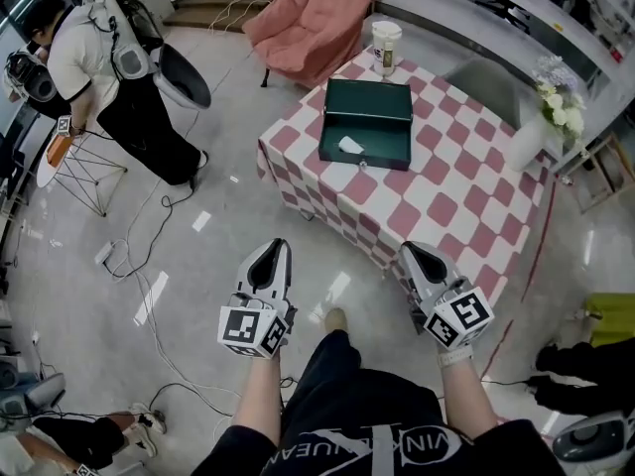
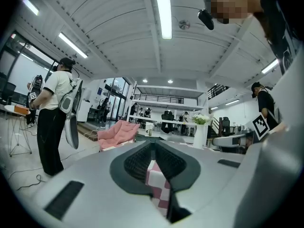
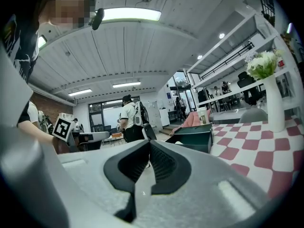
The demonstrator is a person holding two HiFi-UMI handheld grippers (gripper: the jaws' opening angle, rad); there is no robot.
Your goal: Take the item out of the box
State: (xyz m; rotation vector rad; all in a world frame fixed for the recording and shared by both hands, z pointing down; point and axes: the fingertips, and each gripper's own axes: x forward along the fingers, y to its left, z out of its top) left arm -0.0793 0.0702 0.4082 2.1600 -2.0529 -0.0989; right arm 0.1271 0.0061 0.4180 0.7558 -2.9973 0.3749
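On the checked table [image 1: 466,216] we found the green box [image 1: 367,117] open, the white item [image 1: 349,146] untouched inside, and our left claw [image 1: 275,250] and right claw [image 1: 410,253] both closed, empty and well short of it.

Ahead of both tongs, the white item [image 1: 350,146] in the green box [image 1: 366,117] is too small to identify. Beyond the box, the print on the cup [image 1: 386,46] is too small to read. In the left gripper view, the left gripper [image 2: 154,144] blocks most of the lower scene, so only a strip of checked cloth [image 2: 158,186] shows beneath its tips. To the right of the right gripper [image 1: 415,254], a yellow object [image 1: 613,317] is cut off by the edge.
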